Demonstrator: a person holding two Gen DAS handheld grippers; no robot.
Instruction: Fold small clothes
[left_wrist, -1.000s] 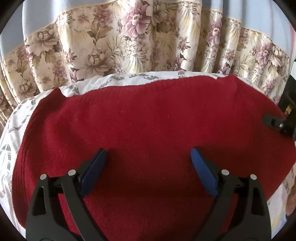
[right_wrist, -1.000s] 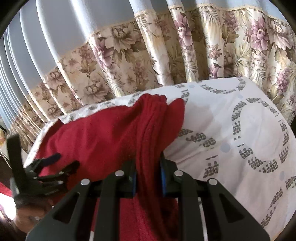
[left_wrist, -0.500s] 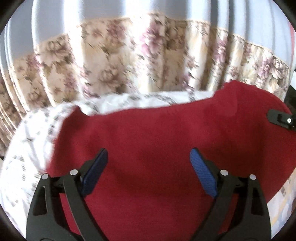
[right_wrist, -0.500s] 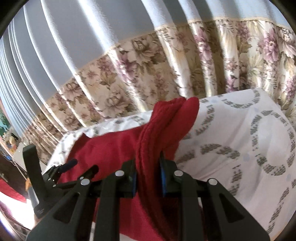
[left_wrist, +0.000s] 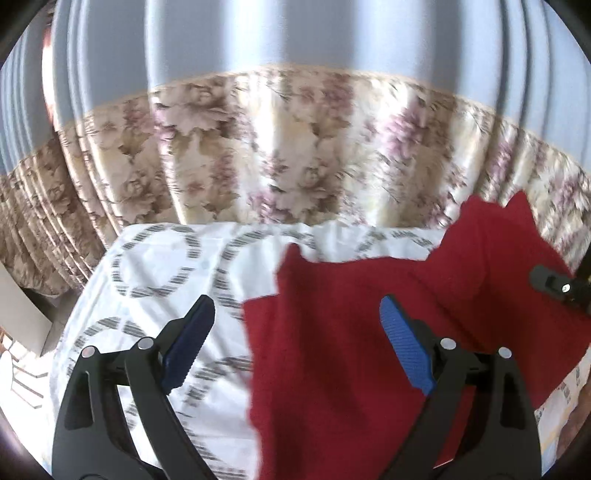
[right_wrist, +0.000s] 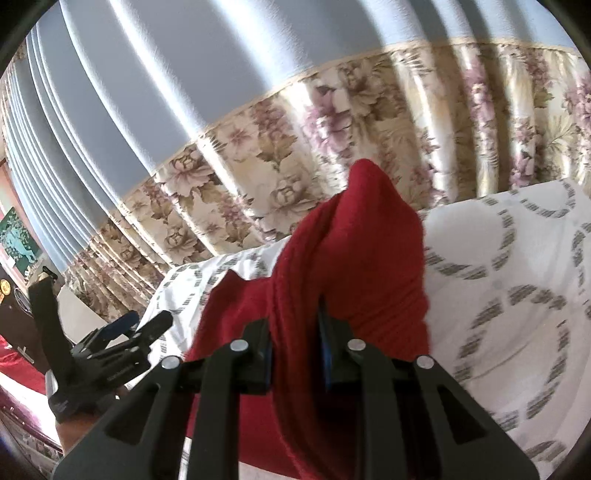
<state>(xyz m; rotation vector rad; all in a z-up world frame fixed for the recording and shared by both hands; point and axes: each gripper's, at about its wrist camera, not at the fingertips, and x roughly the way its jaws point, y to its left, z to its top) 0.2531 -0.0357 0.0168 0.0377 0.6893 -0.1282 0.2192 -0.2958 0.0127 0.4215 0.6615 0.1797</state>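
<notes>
Pinching a bunched fold of the dark red knitted garment (right_wrist: 354, 258), the right gripper (right_wrist: 295, 354) lifts it above the white ring-patterned bedsheet (right_wrist: 517, 258). Left gripper (left_wrist: 295, 332): fingers spread, empty, over the garment's left edge.

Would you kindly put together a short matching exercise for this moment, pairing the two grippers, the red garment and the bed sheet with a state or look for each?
Things:
1. left gripper
2. right gripper
3. red garment
4. bed sheet

States:
A. white with rings of grey dashes
B. jaws wide apart, nothing between the pads
C. one bunched end raised off the bed, the rest lying on it
D. jaws clamped on a fold of red cloth

Pairs: 1-B, 2-D, 3-C, 4-A
</notes>
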